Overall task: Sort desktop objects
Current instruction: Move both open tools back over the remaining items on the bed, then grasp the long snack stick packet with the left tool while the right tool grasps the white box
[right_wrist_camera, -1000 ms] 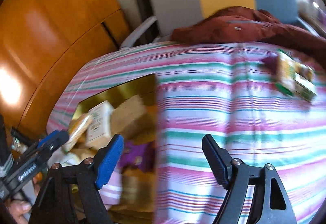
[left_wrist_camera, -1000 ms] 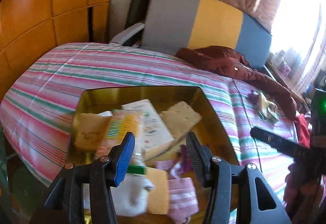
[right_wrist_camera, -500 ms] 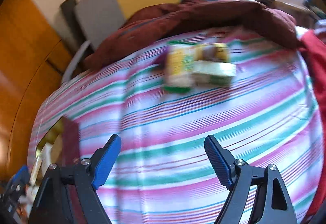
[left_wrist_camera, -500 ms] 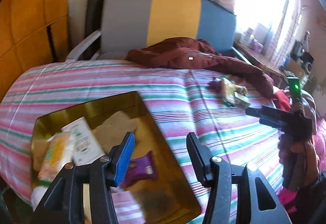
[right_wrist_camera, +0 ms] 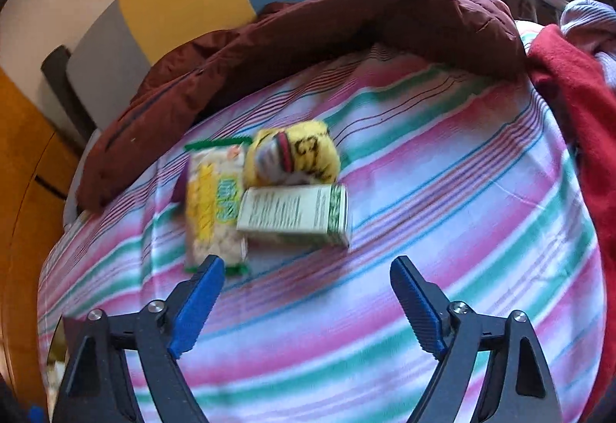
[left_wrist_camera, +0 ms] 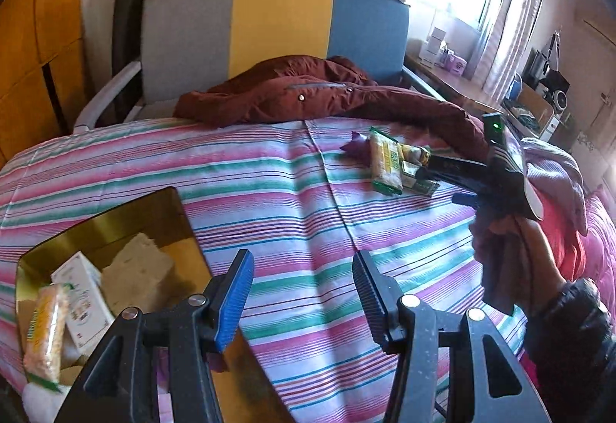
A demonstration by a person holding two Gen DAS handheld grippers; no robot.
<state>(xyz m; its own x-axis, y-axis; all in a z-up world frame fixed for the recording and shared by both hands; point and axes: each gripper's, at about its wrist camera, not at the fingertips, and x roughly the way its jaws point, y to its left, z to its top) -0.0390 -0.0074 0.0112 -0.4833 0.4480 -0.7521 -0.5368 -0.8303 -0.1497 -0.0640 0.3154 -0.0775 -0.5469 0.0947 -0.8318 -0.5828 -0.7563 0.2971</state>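
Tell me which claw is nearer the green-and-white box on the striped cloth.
Right. The right claw, jaws opening and empty, hovers just short of the green-and-white box. The left claw sits far back beside the gold tray.

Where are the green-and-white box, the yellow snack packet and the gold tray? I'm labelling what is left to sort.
green-and-white box [right_wrist_camera: 292,213], right wrist view, printed top face.
yellow snack packet [right_wrist_camera: 213,207], right wrist view, middle of wrapper.
gold tray [left_wrist_camera: 115,226], left wrist view, bare inner wall.

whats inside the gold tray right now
In the gold tray: a white box, a tan flat pack and a yellow snack bag. The left tongs cover its near corner.
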